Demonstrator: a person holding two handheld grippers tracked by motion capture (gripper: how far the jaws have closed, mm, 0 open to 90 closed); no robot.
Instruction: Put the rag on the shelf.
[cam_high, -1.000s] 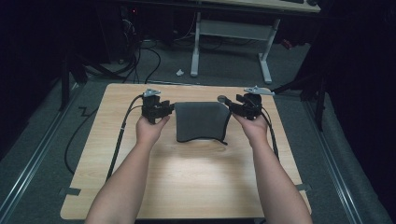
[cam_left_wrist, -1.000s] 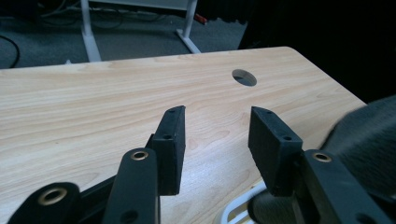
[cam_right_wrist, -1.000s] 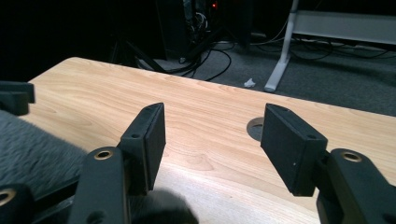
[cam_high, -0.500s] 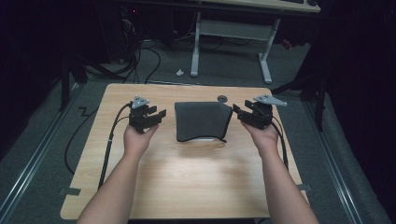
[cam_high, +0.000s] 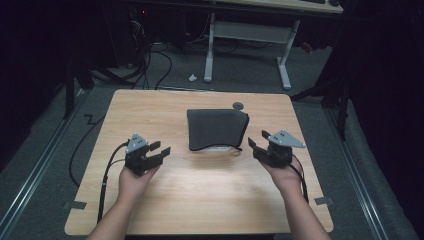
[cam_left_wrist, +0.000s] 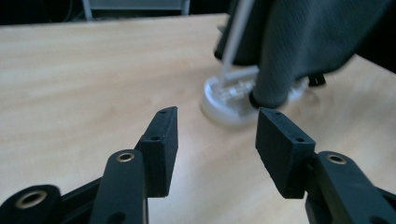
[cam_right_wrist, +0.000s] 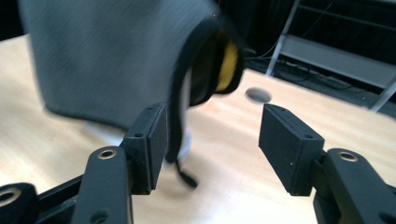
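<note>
- I see the grey sleeve at mid-table, draped over a clear stand, between my grippers
- Left gripper and right gripper: jaws apart, empty, well clear of it
- Risk: a one-sided tug on the loose fabric could topple the stand

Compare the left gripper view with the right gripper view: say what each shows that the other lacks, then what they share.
Left gripper view alone: a clear round base and a pale rod under the grey cover.

Right gripper view alone: a yellow lining inside the cover's open edge, a dark round spot on the table, and a metal frame beyond.

Both: the grey cover, the wooden table, and an open tool holding nothing.
</note>
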